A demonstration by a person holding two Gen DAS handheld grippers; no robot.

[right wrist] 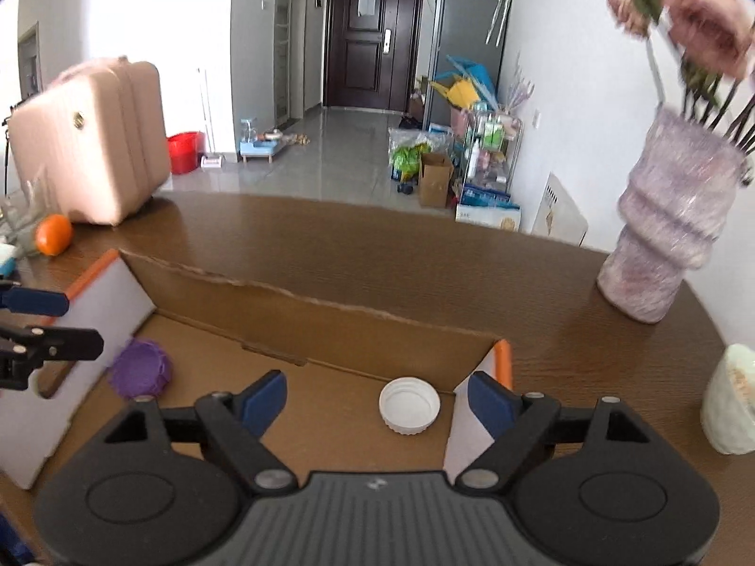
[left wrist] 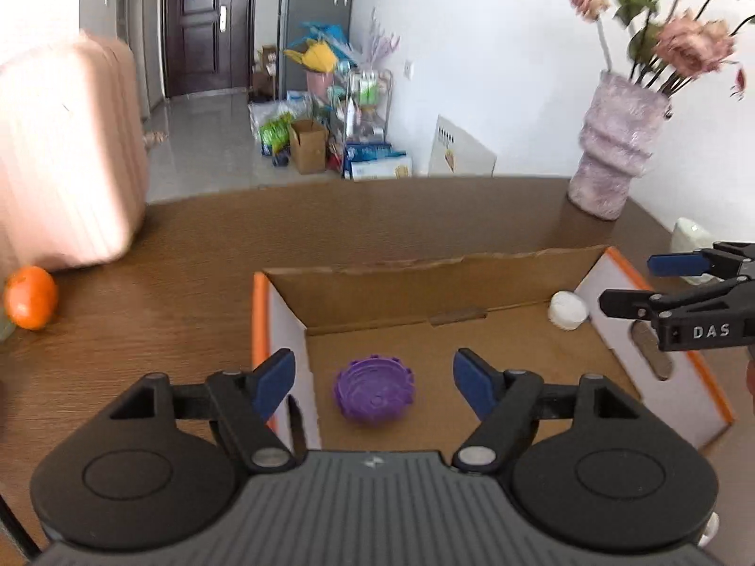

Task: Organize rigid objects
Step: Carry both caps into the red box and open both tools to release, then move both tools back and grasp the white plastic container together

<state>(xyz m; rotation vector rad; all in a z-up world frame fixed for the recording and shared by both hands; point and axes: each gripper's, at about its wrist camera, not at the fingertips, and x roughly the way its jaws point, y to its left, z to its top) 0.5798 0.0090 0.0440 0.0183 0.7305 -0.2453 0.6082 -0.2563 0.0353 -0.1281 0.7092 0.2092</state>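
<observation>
While my right view alone shows one red bucket (right wrist: 185, 151), I count one purple lid (left wrist: 375, 394) and one white cap (right wrist: 409, 404) in the box (left wrist: 519, 283); my left gripper (left wrist: 373, 379) and right gripper (right wrist: 377, 403) both have fingers spread, pinching nothing.

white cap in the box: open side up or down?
Open side up. The right wrist view shows the white cap with its hollow interior facing up, lying on the cardboard box floor.

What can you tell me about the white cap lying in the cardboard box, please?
The white cap is a round plastic lid with a ribbed outer edge. It lies flat on the box floor with its hollow side facing up, in the far right corner, close to the right wall. It seems to rest only on the cardboard. The right gripper hovers over it with open jaws, one on each side, not touching it.
</observation>
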